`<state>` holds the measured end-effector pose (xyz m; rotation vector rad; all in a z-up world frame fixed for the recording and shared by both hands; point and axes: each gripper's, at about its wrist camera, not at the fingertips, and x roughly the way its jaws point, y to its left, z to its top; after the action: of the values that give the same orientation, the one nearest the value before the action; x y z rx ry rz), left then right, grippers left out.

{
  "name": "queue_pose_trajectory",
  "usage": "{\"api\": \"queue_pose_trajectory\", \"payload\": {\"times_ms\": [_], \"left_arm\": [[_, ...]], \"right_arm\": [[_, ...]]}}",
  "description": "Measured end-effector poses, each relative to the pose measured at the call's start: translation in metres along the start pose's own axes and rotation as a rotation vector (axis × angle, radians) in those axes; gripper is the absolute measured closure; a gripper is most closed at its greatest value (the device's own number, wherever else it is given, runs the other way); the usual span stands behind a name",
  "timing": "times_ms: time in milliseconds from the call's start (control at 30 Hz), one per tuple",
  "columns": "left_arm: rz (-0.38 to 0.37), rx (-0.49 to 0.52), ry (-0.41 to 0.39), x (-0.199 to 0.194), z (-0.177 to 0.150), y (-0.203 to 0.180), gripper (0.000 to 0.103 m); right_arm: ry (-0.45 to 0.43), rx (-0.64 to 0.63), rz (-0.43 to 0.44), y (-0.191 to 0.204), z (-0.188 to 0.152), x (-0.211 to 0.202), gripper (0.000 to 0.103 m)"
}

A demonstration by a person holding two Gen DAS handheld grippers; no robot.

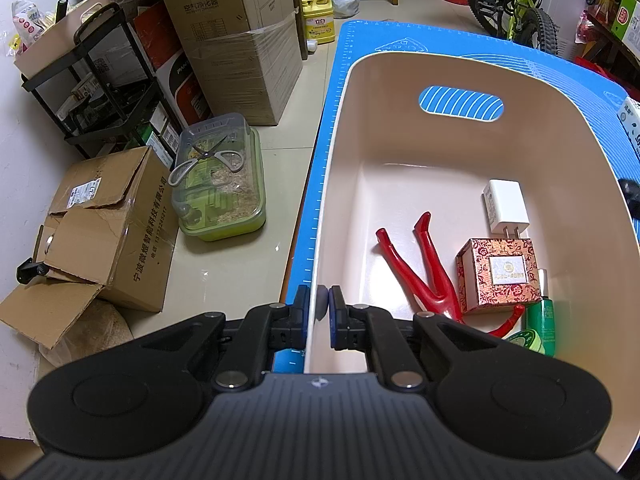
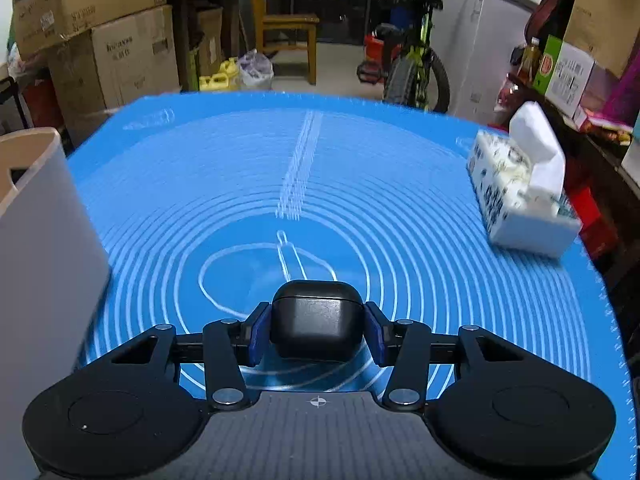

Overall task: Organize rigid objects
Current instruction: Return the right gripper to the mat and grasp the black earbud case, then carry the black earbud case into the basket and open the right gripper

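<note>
My left gripper [image 1: 319, 304] is shut on the near left rim of the cream plastic bin [image 1: 400, 92], one pad on each side of the wall. In the bin lie a red forked plastic piece [image 1: 416, 268], a white charger plug [image 1: 506, 208], a small red patterned box [image 1: 498, 276] and a green bottle [image 1: 546, 320]. My right gripper [image 2: 318, 316] is shut on a black earbud case [image 2: 318, 320], blue pads against both its sides, low over the blue mat [image 2: 360, 160]. The bin's outer wall [image 2: 44, 240] stands to the left.
A tissue pack [image 2: 520, 192] lies at the mat's right edge. On the floor to the left are cardboard boxes [image 1: 112, 236], a clear-lidded green container [image 1: 220, 184] with scissors on top, and a black rack [image 1: 100, 80]. A bicycle [image 2: 416, 68] and chair [image 2: 284, 24] stand beyond.
</note>
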<state>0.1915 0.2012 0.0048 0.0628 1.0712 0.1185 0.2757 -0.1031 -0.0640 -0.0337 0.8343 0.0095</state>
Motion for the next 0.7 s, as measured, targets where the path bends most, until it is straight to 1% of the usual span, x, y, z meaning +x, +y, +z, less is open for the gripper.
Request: {"api": "queue_pose_trajectory", "payload": {"times_ms": [267,467,567,700], "left_arm": [[0.0,-0.001,0.0,0.0,0.0,0.0,0.092],[0.001,0.0,0.0,0.0,0.0,0.0,0.092],[0.002,0.002,0.0,0.0,0.0,0.0,0.092],[0.001,0.001,0.0,0.0,0.0,-0.001,0.092]], "right_arm": [[-0.098,0.012,0.025,0.0,0.019,-0.038,0.049],[-0.186,0.018,0.106,0.015,0.033,-0.074,0.049],[-0.223,0.001,0.159,0.033,0.038,-0.091,0.049],[-0.248,-0.051,0.233,0.063,0.042,-0.107,0.049]]}}
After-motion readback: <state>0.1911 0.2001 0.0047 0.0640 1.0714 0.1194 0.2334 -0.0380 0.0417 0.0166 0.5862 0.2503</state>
